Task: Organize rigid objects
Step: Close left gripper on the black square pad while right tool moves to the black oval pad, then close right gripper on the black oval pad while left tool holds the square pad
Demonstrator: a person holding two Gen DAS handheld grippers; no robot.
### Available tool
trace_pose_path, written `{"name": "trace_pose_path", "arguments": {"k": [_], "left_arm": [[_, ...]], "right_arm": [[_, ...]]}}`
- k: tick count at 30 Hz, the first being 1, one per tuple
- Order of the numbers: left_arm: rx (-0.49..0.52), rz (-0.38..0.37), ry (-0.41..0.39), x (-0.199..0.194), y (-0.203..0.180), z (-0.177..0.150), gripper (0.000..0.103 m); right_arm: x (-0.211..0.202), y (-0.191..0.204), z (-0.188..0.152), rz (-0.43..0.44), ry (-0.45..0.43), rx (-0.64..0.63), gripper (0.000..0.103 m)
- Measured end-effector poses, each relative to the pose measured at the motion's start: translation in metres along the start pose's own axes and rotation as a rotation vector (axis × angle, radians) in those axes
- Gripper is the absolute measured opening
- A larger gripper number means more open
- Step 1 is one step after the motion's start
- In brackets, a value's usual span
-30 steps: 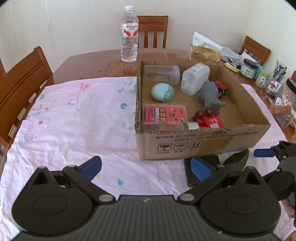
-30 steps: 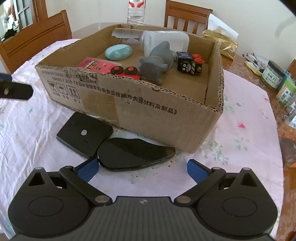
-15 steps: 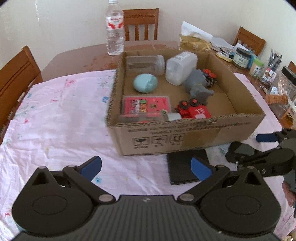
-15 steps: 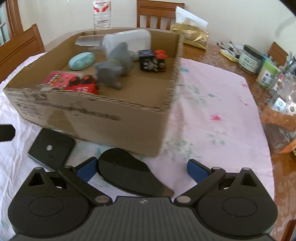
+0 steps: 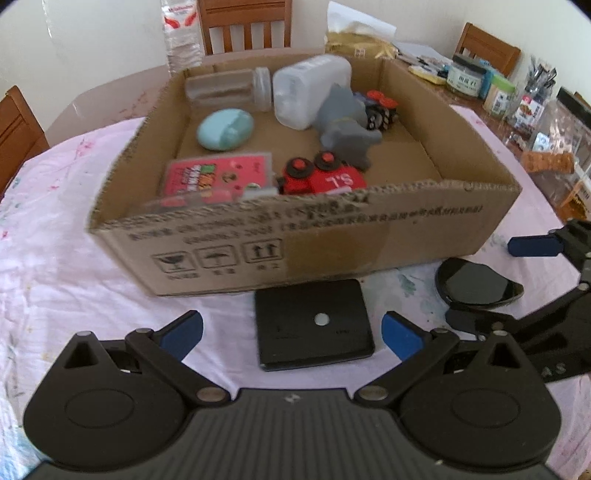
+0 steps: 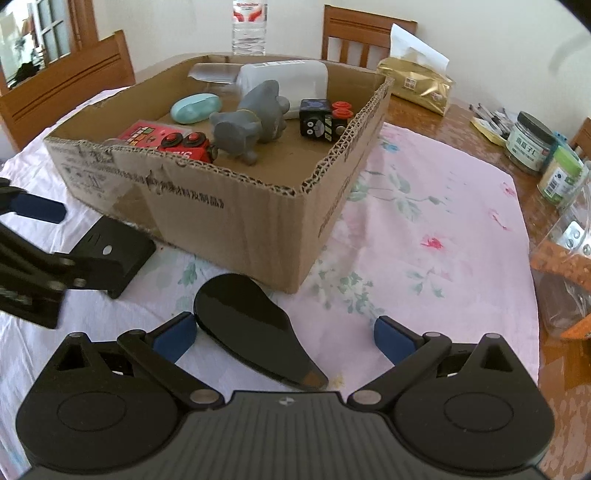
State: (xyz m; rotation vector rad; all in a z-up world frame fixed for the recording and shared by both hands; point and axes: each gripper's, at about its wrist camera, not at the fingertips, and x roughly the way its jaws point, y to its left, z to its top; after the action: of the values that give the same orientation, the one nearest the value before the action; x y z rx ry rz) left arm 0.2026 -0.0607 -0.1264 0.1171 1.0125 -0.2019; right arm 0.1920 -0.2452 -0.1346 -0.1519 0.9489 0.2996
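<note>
A cardboard box [image 5: 424,236] [image 6: 229,218] stands on the pink cloth, holding a grey elephant toy [image 5: 347,125] [image 6: 251,125], a red toy car [image 5: 325,177], a teal egg case [image 5: 225,129], a red card pack [image 5: 214,177], clear containers and a black cube toy [image 6: 321,120]. A flat black square device [image 5: 314,328] [image 6: 114,251] lies just before the box, between the blue pads of my open left gripper [image 5: 291,332]. A glossy black teardrop-shaped object [image 6: 251,325] [image 5: 476,284] lies between the fingers of my open right gripper [image 6: 284,336].
A water bottle [image 6: 249,26] and wooden chairs [image 6: 66,85] stand behind the box. Jars [image 6: 532,142], pens and a gold packet [image 6: 421,88] crowd the table's right side. An orange-trimmed clear bag [image 6: 565,273] sits at the right edge.
My left gripper slid right and closer, bringing the square device between its fingers. My right gripper swung right around the box corner, keeping the teardrop object between its fingers.
</note>
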Motion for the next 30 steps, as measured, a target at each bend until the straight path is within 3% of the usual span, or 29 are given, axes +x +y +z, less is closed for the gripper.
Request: {"name": "trace_pose_path", "arguments": {"k": [7,9,11,12,20,27,30], "left_arm": [[-0.04,0.016,-0.001,0.008,-0.001,-0.003,0.1],[-0.053,0.024,-0.012,0.005,-0.001,-0.003,0.092],[-0.043,0.017,-0.022,0.001,-0.003,-0.003,0.074],[-0.034,0.011,-0.024,-0.002,-0.005,-0.003,0.07],[-0.04,0.025,-0.001,-0.004,0.006,-0.004,0.071],[-0.014,0.031,0.006,-0.008,0.034,-0.01,0.071],[0.003,0.014,0.015,-0.009,0.041,-0.012,0.071]], "right_arm": [[-0.003,-0.005,-0.006,0.023,-0.012,-0.033,0.103],[-0.003,-0.005,-0.006,0.028,-0.019,-0.041,0.103],[-0.003,-0.006,-0.007,0.032,-0.024,-0.045,0.103],[-0.003,-0.006,-0.008,0.033,-0.026,-0.047,0.103],[-0.004,-0.005,-0.01,0.024,-0.023,-0.035,0.103],[-0.014,0.0,-0.019,-0.033,0.038,0.057,0.103],[-0.027,0.008,-0.022,-0.006,0.04,0.1,0.103]]}}
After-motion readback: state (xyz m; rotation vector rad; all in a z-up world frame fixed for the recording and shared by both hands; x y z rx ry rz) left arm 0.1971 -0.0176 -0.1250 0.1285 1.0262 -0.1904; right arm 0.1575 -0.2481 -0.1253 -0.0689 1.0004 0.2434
